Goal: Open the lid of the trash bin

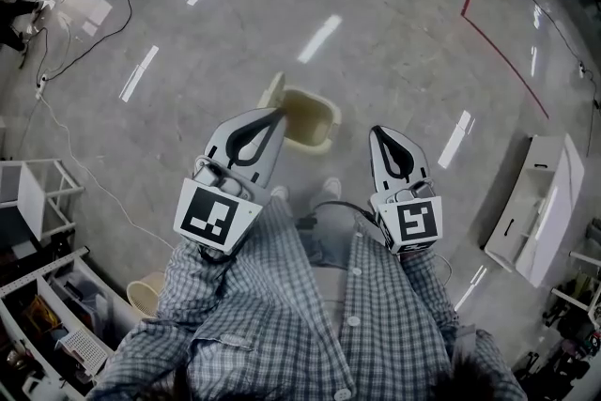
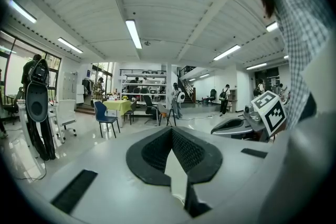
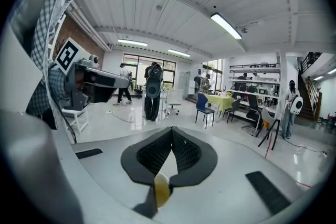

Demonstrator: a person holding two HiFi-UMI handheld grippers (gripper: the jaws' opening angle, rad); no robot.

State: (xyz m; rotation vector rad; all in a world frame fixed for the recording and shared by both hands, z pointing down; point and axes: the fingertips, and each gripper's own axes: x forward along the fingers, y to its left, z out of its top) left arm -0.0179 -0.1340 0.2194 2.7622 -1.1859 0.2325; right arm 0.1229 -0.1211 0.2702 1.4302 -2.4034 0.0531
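Observation:
A cream trash bin (image 1: 315,119) stands on the grey floor just ahead of my feet. Its inside shows dark, and its lid (image 1: 271,93) seems to stand tilted up at its left side. My left gripper (image 1: 279,114) is shut and empty, held high, its tips overlapping the bin's left edge in the head view. The right gripper (image 1: 379,132) is also shut and empty, to the right of the bin. Both gripper views look level across the room; the left gripper (image 2: 171,130) and right gripper (image 3: 171,129) have their jaws meeting, and a yellowish patch of the bin (image 3: 161,189) shows through the gap.
A white cabinet (image 1: 543,202) lies on the floor at right. Shelving (image 1: 42,296) and a second small cream bin (image 1: 145,292) sit at lower left. Cables (image 1: 89,178) run over the floor at left; a red tape line (image 1: 502,52) crosses the far right.

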